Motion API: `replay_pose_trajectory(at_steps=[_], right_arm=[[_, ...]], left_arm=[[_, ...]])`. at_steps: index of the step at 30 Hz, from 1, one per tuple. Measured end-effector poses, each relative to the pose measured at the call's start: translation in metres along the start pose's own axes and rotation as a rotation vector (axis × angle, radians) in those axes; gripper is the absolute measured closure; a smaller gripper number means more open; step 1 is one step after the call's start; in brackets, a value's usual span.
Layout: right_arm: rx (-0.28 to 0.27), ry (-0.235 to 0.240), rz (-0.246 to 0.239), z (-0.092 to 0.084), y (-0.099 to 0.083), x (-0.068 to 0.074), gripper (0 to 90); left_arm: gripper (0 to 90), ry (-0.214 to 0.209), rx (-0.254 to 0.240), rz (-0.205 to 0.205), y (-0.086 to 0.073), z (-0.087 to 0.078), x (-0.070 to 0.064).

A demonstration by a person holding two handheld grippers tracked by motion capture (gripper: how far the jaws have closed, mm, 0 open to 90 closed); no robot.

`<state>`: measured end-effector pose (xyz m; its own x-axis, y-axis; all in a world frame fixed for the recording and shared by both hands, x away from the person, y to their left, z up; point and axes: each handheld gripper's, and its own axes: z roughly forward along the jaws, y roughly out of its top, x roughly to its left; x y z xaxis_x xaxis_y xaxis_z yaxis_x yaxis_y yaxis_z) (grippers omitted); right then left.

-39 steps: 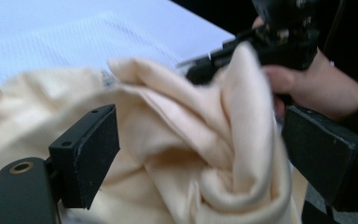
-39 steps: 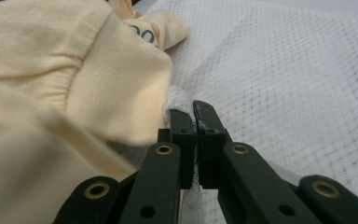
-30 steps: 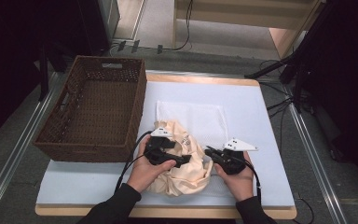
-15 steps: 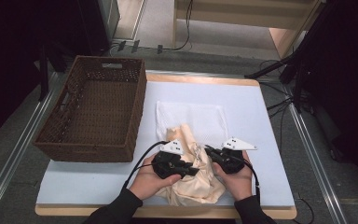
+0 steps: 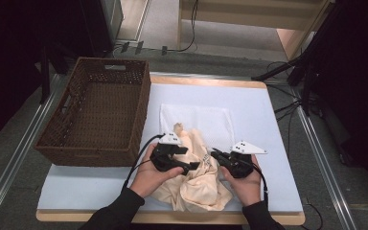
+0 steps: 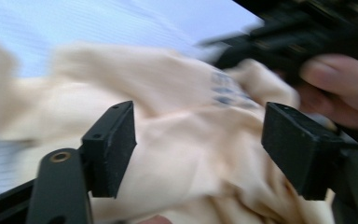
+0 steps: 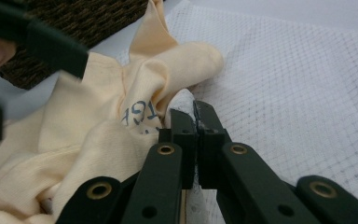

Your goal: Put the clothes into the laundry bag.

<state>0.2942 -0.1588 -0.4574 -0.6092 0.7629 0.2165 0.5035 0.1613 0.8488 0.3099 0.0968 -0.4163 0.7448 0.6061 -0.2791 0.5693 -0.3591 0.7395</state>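
A crumpled cream garment [image 5: 196, 191] with grey print lies at the front middle of the white mat, partly over a white mesh cloth [image 5: 196, 117]. My left gripper [image 5: 191, 158] hovers over the garment's left side. Its jaws [image 6: 198, 149] have just been opening and stand wide apart, with the garment [image 6: 177, 154] under them, not pressed. My right gripper [image 5: 214, 152] is at the garment's right edge. Its jaws [image 7: 193, 109] are shut on a thin whitish fold of fabric beside the garment [image 7: 88, 140]; whether that fold is garment or mesh cloth [image 7: 284, 84] I cannot tell.
A dark brown wicker basket [image 5: 91, 155] stands along the mat's left side, with nothing seen inside. The white mat [image 5: 263, 115] lies on a wooden table top. Cables and dark stands are on the floor behind and to the right.
The left gripper moved right over the garment, dipped toward it, then rose. The garment's left part is now bunched toward the middle. The right gripper stayed put.
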Motion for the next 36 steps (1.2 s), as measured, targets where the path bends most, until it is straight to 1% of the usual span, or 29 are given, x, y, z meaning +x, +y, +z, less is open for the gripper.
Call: replay_pose_trajectory(at_steps=[1,2,3,4,5,6,7,8,9,11,12,14,15,18,19,22,23,24,25,26,27,28,29,30,31,33,34,35,36], right_arm=[[0.000,0.000,0.000,0.000,0.001,0.001,89.1],[-0.004,0.001,-0.003,-0.001,0.001,0.001,89.1],[-0.007,0.003,-0.008,-0.001,0.001,0.001,89.1],[-0.007,0.004,-0.006,-0.001,0.002,0.002,89.1],[-0.007,0.004,-0.004,-0.001,0.002,0.002,89.1],[-0.006,0.005,-0.005,-0.001,0.002,0.002,89.1],[-0.003,0.007,-0.007,-0.001,0.001,0.002,89.1],[0.001,0.006,-0.014,0.000,0.001,0.002,89.1],[0.004,0.006,-0.013,0.000,0.001,0.003,89.1],[0.006,0.006,-0.011,0.001,0.000,0.003,89.1],[0.004,0.006,-0.012,0.001,0.000,0.002,89.1],[0.001,0.004,-0.010,0.000,0.000,0.002,89.1],[0.000,0.006,-0.008,0.000,0.000,0.002,89.1],[-0.002,0.004,-0.005,0.000,0.001,0.002,89.1],[-0.003,0.004,-0.005,0.000,0.001,0.002,89.1],[-0.005,0.005,-0.008,0.001,0.002,0.003,89.1],[-0.009,0.006,-0.008,0.001,0.002,0.003,89.1],[-0.009,0.008,-0.008,0.001,0.002,0.004,89.1],[-0.010,0.008,-0.007,0.001,0.003,0.004,89.1],[-0.009,0.008,-0.009,0.001,0.003,0.004,89.1],[-0.008,0.007,-0.011,0.001,0.002,0.004,89.1],[-0.006,0.008,-0.013,0.001,0.002,0.004,89.1],[-0.007,0.007,-0.012,0.001,0.002,0.004,89.1],[-0.006,0.006,-0.010,0.000,0.002,0.004,89.1],[-0.007,0.007,-0.012,0.000,0.002,0.004,89.1],[-0.012,0.007,-0.006,-0.001,0.002,0.003,89.1],[-0.011,0.004,-0.008,-0.002,0.002,0.002,89.1],[-0.013,0.004,-0.006,-0.002,0.002,0.002,89.1],[-0.012,0.005,-0.006,-0.002,0.002,0.002,89.1]], left_arm=[[25.2,0.050,0.010,-0.016,0.002,0.002,0.005],[23.0,0.079,0.015,-0.027,0.002,0.006,0.008],[19.9,0.083,0.041,-0.032,0.001,0.012,0.012],[18.6,0.075,0.081,-0.041,0.000,0.019,0.016],[18.9,0.066,0.134,-0.049,-0.003,0.028,0.019],[20.5,0.065,0.164,-0.046,-0.005,0.033,0.019],[23.2,0.075,0.183,-0.021,-0.007,0.038,0.018],[28.3,0.102,0.186,0.003,-0.008,0.040,0.016],[40.5,0.111,0.190,0.017,-0.008,0.039,0.015],[65.4,0.072,0.173,0.000,-0.006,0.033,0.014],[73.6,0.076,0.155,0.003,-0.005,0.029,0.012],[83.2,0.065,0.127,0.023,-0.003,0.021,0.005],[85.6,0.046,0.108,0.036,-0.002,0.018,0.001],[87.5,-0.052,0.100,0.070,-0.001,0.014,-0.010],[87.5,-0.082,0.103,0.071,-0.001,0.015,-0.013],[87.2,-0.115,0.129,0.082,-0.005,0.024,-0.021],[87.0,-0.130,0.141,0.093,-0.007,0.027,-0.024],[86.2,-0.129,0.164,0.110,-0.008,0.032,-0.026],[83.9,-0.121,0.190,0.117,-0.010,0.037,-0.029],[79.2,-0.111,0.207,0.125,-0.011,0.040,-0.031],[74.6,-0.111,0.200,0.124,-0.012,0.041,-0.032],[70.5,-0.125,0.187,0.111,-0.010,0.038,-0.031],[64.4,-0.134,0.156,0.092,-0.008,0.034,-0.028],[54.9,-0.126,0.115,0.073,-0.006,0.028,-0.024],[45.7,-0.097,0.079,0.047,-0.003,0.022,-0.019],[31.6,0.009,0.014,-0.007,0.003,0.011,-0.007],[28.1,0.045,-0.014,-0.039,0.006,0.007,0.000],[26.4,0.066,-0.024,-0.055,0.007,0.006,0.008],[25.9,0.084,-0.013,-0.073,0.008,0.008,0.015]])
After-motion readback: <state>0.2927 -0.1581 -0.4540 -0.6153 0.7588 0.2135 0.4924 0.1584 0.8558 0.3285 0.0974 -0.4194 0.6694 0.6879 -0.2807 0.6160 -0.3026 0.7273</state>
